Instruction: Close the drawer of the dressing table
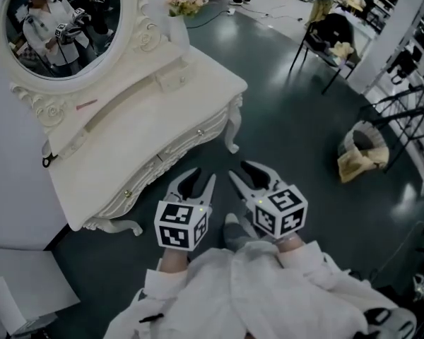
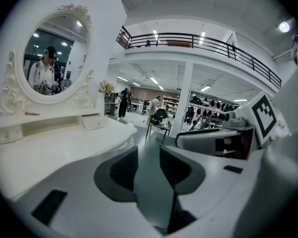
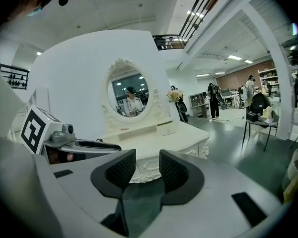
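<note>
Sleeves (image 1: 268,288): white, at the bottom of the head view, reaching to both grippers.
Left tongs (image 1: 203,176): released. The jaws stand apart with only dark floor between them. They are held above the floor just short of the table's front and angled toward it, with a marker cube (image 1: 182,224) behind them.
Right tongs (image 1: 238,169): released, jaws apart, nothing gripped. They are just beside the left pair without touching. The right gripper view shows the table's carved front through the gap.
Floor (image 1: 290,119): dark and glossy under both grippers.
Drawer (image 1: 177,150): in the carved front under the tabletop, just ahead of the left tongs. It sits flush with the front and no gap shows.
Tabletop (image 1: 162,111): white, with a curved edge and a bare middle.
Shelf (image 1: 113,115): low, along the tabletop's back, with a small box (image 1: 173,80) at its right end.
Mirror (image 1: 60,23): oval in a carved white frame, upright behind the shelf. It reflects a person in white holding grippers.
Flowers (image 1: 186,2): pale, in a white vase (image 1: 178,30) at the far corner.
Chair (image 1: 325,41): black, well beyond the table.
Bag (image 1: 364,150): tan, on the floor to the right, well apart from the table.
</note>
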`<state>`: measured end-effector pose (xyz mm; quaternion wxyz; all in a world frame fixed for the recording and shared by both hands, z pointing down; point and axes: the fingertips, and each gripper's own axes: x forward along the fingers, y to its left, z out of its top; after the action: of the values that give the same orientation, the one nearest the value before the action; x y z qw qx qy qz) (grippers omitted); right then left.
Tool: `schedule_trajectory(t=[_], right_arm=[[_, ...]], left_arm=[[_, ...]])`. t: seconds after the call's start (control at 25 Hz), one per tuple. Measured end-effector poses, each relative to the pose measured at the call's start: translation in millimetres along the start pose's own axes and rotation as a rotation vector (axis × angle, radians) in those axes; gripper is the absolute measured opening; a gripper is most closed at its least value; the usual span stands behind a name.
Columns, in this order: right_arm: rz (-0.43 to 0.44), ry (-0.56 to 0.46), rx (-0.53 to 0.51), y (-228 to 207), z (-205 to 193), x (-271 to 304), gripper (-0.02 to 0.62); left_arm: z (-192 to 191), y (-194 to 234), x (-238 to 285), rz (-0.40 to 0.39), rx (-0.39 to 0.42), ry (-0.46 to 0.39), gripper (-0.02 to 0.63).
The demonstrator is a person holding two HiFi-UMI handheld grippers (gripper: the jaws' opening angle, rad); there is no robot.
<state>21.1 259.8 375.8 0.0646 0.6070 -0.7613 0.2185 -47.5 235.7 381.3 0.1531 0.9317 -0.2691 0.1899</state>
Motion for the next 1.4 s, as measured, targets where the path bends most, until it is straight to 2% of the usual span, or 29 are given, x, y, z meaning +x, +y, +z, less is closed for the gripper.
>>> schedule_trajectory(t=[0.28, 0.48, 0.68, 0.96, 1.4], right_arm=[[0.064, -0.009, -0.037, -45, 38, 39, 0.124], [0.107, 0.000, -0.064, -68, 53, 57, 0.124], [0.119, 0.020, -0.044, -93, 46, 67, 0.124], [0.122, 0.043, -0.023, -104, 36, 71, 0.124], [0.089, 0.066, -0.010, -129, 43, 107, 0.124]], left_arm=[[43, 13, 56, 0.047, 0.006, -0.032, 0.117], [58, 25, 86, 0.089, -0.015, -0.041, 0.117], [54, 26, 106, 0.113, -0.038, -0.025, 0.117], [46, 33, 119, 0.121, -0.057, 0.006, 0.117], [57, 70, 153, 0.105, -0.078, 0.020, 0.127]])
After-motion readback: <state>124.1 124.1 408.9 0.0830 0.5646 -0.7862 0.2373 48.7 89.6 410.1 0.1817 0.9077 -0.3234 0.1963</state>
